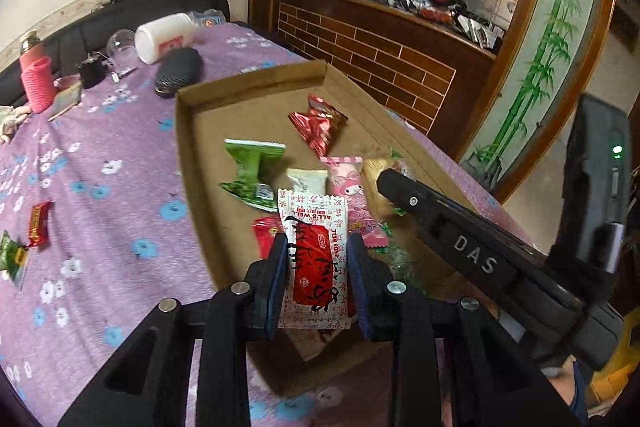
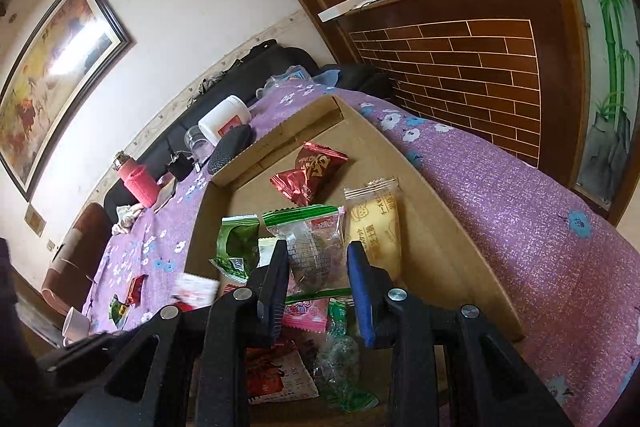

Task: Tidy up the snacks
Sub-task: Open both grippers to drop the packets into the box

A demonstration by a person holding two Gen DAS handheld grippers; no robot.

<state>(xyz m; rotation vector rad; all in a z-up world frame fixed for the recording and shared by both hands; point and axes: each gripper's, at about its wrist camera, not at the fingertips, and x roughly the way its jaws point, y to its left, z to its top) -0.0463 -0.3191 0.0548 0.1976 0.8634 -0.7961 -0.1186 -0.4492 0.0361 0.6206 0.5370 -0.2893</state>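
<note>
My left gripper (image 1: 317, 247) is shut on a white-and-red snack packet (image 1: 316, 223), held over the near end of a shallow cardboard box (image 1: 184, 131). My right gripper (image 2: 318, 251) is shut on a clear packet with green edges (image 2: 308, 227) holding a dark snack, also above the box (image 2: 440, 227). In the box lie a red foil candy (image 1: 318, 125), a green packet (image 1: 252, 167), a pink packet (image 1: 346, 183) and a yellow cake packet (image 2: 374, 223). In the left wrist view, the right gripper's black finger (image 1: 400, 191) reaches in from the right.
The box sits on a purple flowered cloth (image 1: 100, 187). A small red packet (image 1: 39, 225) and a green one (image 1: 10, 255) lie on the cloth at left. At the far end are a white jar (image 1: 164, 37), a black case (image 1: 178, 71) and a pink bottle (image 1: 36, 79). A wooden counter (image 1: 380, 59) stands behind.
</note>
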